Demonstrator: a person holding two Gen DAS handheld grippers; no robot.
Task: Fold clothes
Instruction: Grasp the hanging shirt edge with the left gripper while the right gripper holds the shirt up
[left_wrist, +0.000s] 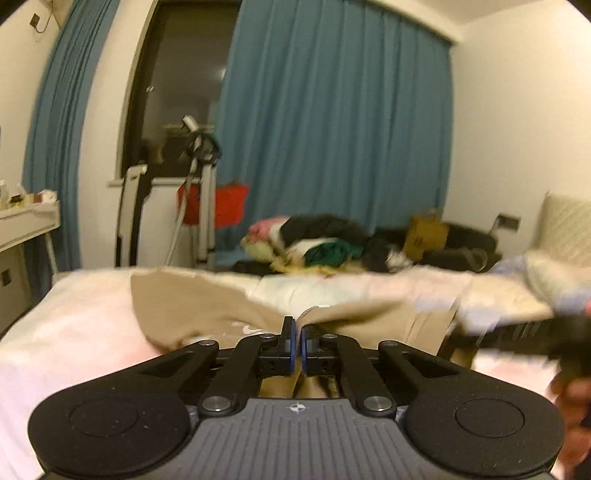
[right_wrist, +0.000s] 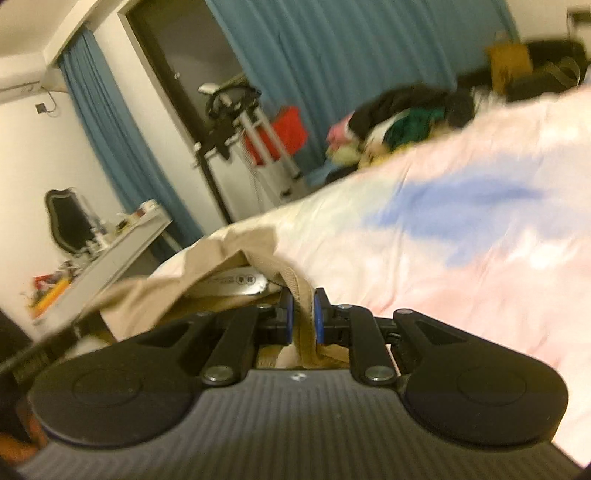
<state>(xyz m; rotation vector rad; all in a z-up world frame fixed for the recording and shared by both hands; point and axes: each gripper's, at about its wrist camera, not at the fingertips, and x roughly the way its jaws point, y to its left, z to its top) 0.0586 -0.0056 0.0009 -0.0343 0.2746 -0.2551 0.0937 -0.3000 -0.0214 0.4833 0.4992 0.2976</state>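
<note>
Partly hidden (between tongs (right_wrist: 303, 314)): beige garment (right_wrist: 155, 291).

The left wrist view sits low and level, close over the pink quilted bedspread (left_wrist: 74, 332), facing the far blue pleated curtains (left_wrist: 332, 129). The right wrist view is just as near the bed but rolled sideways, so the bedspread (right_wrist: 480, 258) slopes up to the right. Both views share the curtains (right_wrist: 332, 55), the dark window and the heap of mixed clothes (left_wrist: 314, 243) (right_wrist: 399, 114) at the bed's far edge.
</note>
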